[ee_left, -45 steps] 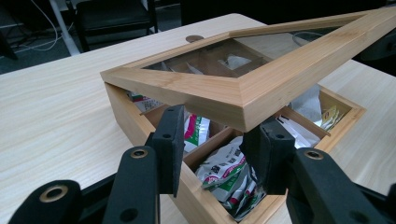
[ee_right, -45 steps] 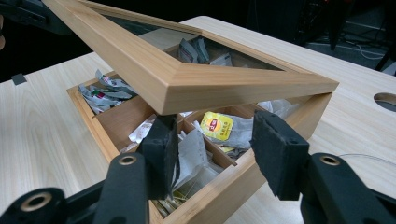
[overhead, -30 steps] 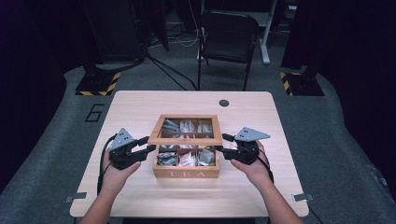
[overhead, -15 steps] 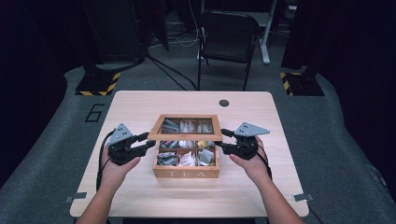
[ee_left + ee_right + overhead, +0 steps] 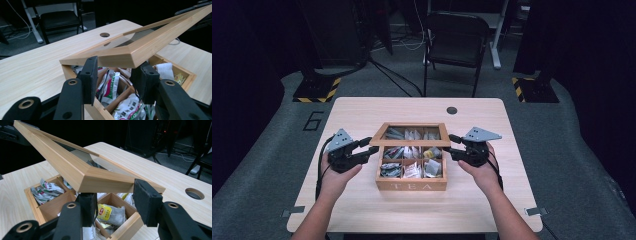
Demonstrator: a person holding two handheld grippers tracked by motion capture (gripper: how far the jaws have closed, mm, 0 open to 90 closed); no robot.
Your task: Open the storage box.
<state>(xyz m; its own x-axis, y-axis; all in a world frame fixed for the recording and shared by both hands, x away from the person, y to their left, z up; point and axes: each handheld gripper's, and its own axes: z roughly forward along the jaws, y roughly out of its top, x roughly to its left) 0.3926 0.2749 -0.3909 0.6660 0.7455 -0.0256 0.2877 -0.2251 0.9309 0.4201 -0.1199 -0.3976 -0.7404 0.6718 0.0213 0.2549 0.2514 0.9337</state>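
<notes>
**Lid raised off tea box front**

Since a second ago the lid (image 5: 410,135) has tilted up further, front edge raised, back edge apparently still at the tea box (image 5: 412,185). Square pale-wood frame, clear pane, mitred corners. Box: wooden compartments, crinkly foil and paper tea bags, on smooth light-wood counter (image 5: 362,107). Left hand-held gripper (image 5: 116,75) jaws just opening slightly, right hand-held gripper (image 5: 117,197) jaws just closing; each straddles a front lid corner, grip contact unclear.
</notes>
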